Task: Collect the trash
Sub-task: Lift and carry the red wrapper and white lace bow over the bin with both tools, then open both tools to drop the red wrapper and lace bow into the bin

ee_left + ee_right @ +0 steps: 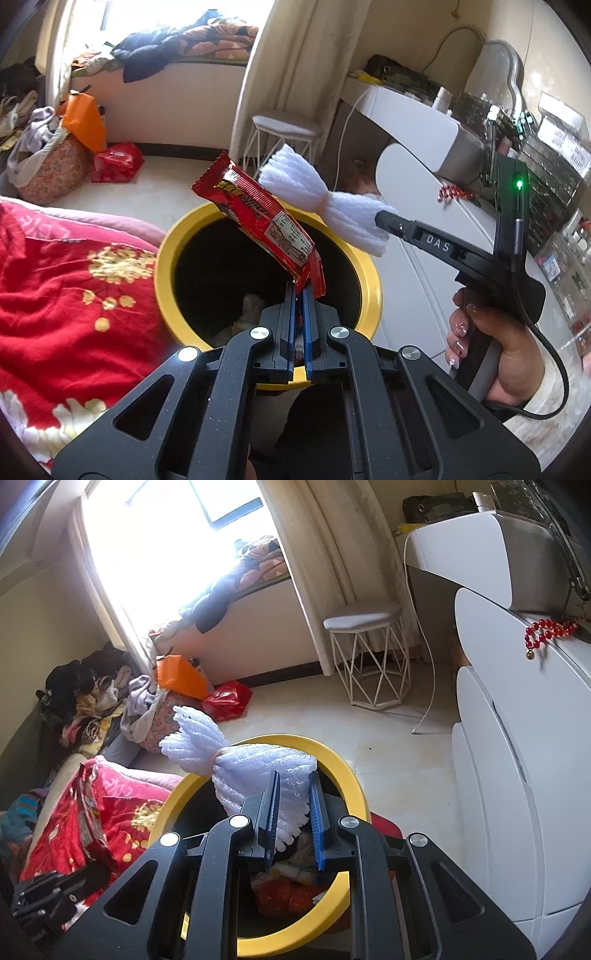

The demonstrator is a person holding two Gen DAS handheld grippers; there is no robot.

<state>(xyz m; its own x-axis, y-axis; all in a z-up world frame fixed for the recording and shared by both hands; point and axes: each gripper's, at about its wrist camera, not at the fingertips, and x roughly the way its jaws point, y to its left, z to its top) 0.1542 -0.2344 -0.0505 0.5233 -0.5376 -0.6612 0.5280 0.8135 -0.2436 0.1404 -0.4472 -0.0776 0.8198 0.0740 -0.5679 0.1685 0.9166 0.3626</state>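
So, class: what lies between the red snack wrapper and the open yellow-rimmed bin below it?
Nothing: in the left wrist view the red snack wrapper hangs in open air over the yellow-rimmed bin.

The pale tiled floor (399,734) is carrying the yellow-rimmed bin (347,775), with a white stool (369,657) and red bag (229,699) lying beyond the bin.

Black left claw (300,295) with blue pads and round silver screws on its arms. Black right claw (293,797), same blue pads, same silver screws. White letters DAS along one side, small green light, black cable. Painted nails on right hand (491,350), pale sleeve.
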